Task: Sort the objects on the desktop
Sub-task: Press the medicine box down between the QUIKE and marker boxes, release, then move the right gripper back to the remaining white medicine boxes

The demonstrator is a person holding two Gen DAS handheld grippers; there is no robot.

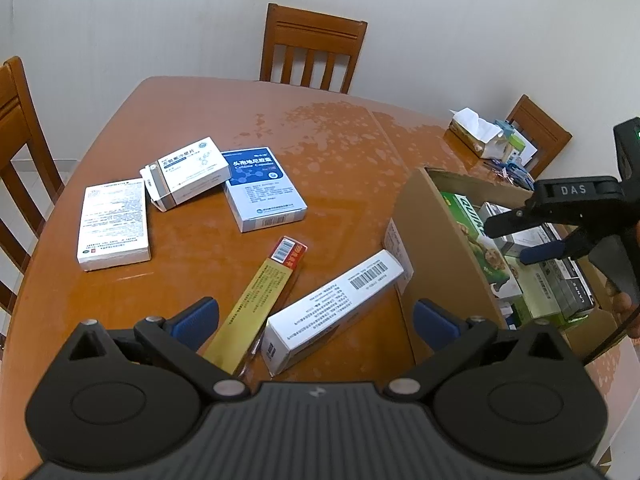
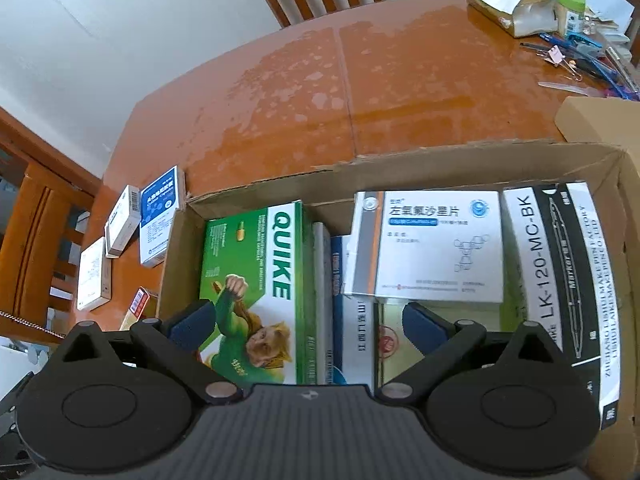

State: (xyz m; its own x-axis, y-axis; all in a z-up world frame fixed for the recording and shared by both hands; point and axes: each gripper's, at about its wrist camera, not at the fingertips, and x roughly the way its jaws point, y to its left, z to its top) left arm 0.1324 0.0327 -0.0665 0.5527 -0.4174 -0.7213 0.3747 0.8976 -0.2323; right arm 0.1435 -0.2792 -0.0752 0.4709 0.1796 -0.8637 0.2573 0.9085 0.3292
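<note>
My left gripper (image 1: 316, 318) is open above a white barcode box (image 1: 334, 310) lying beside a long yellow and red box (image 1: 264, 294). Further out lie a blue and white box (image 1: 262, 188), a white and grey box (image 1: 186, 172) and a flat white box (image 1: 114, 224). A cardboard box (image 1: 430, 240) at the right holds packed boxes. My right gripper (image 2: 310, 322) is open and empty over this cardboard box (image 2: 624, 184), above a green QUIKE box (image 2: 256, 280), a white medicine box (image 2: 432, 244) and a black and white LK-120 box (image 2: 560, 272). The right gripper also shows in the left wrist view (image 1: 520, 240).
The orange wooden table (image 1: 320, 132) has chairs at the far side (image 1: 312, 48) and left (image 1: 20, 128). A tissue pack (image 2: 508, 0), a green-lidded jar (image 2: 570, 12), pens and clips lie at the far right corner.
</note>
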